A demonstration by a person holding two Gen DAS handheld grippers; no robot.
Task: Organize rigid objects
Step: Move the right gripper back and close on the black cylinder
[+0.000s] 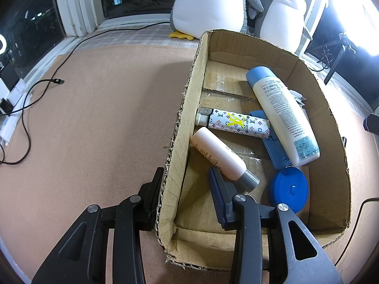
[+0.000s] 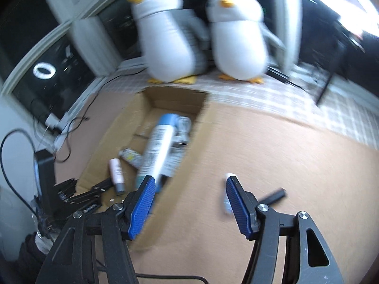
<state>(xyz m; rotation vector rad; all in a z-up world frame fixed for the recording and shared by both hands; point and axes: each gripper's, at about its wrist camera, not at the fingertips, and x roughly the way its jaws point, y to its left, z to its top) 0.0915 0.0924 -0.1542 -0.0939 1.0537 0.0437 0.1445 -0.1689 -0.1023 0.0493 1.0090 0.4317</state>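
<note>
From the left wrist camera we see our left gripper [image 1: 187, 187] closed on the near left wall of the cardboard box [image 1: 180, 127], one finger outside the wall and the blue-padded finger inside it. The box stands on a tan table [image 1: 94, 108] and holds several things. A tall white bottle with a light blue cap [image 1: 281, 113] lies slanted along the right side, its base resting on a flat blue piece [image 1: 272, 146]. A white patterned lighter [image 1: 234, 124] lies crosswise near the middle, one end against the left wall. Just in front of it lies a small pink bottle with a grey cap [image 1: 220, 158], its cap end close to our inner finger. A round blue disc [image 1: 289, 188] sits in the near right part of the box. Beyond the box, two plush penguins [image 1: 281, 14] stand by the window, and a black cable [image 1: 47, 82] trails over the table at the left. From the right wrist camera, which is blurred, we see our right gripper [image 2: 189, 203] with its blue-padded jaws standing apart and nothing between them, over the table just right of the box. The left pad overlaps the box's right wall. Beside the right pad lie a small whitish item [image 2: 227, 203], too blurred to identify, and a short black stick [image 2: 274, 195] on the table.
</note>
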